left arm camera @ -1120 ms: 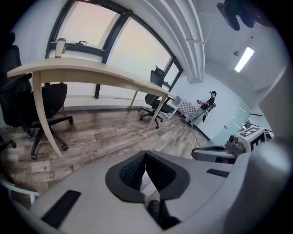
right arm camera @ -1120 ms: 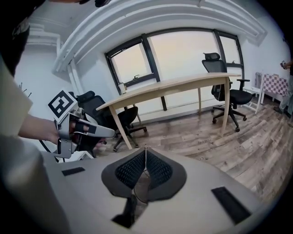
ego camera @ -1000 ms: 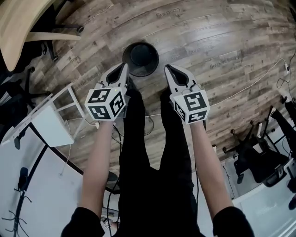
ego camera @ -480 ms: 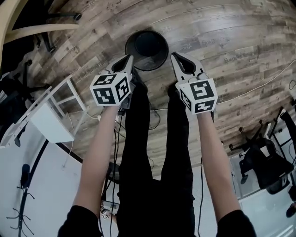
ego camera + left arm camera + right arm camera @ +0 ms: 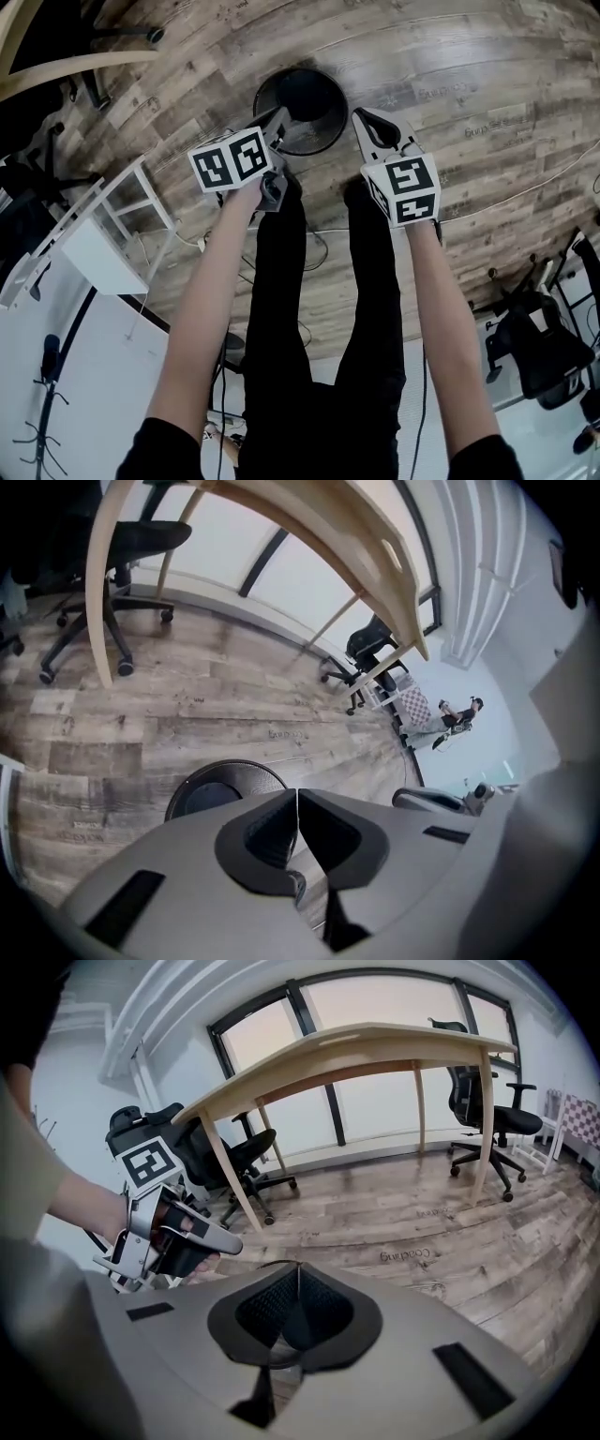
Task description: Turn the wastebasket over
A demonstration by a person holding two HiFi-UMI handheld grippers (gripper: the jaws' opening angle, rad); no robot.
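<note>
**Both tongs shut at the rim of an upright bin**

The plank floor [image 5: 450, 56] fills the head view, and a pale wooden desk [image 5: 375, 1044] stands beyond it in the right gripper view. The black wastebasket [image 5: 319, 112] sits at twelve o'clock from the person's feet. It is upright with its mouth open to the ceiling, so it has not been turned yet. The left gripper [image 5: 280, 117] has its tip over the rim at the basket's eight o'clock, though whether it touches I cannot tell. The right gripper [image 5: 361, 114] sits just beside the wall at four o'clock. Each gripper's jaws are pressed together with nothing between them.

The risk, as I judge it, lies in those closed jaws. They cannot pinch the rim as they stand, so any turn would have to come from pushing. A light round bin on smooth boards may skid or roll off toward twelve o'clock. An uneven shove from one side could leave it lying on its side instead of mouth down
</note>
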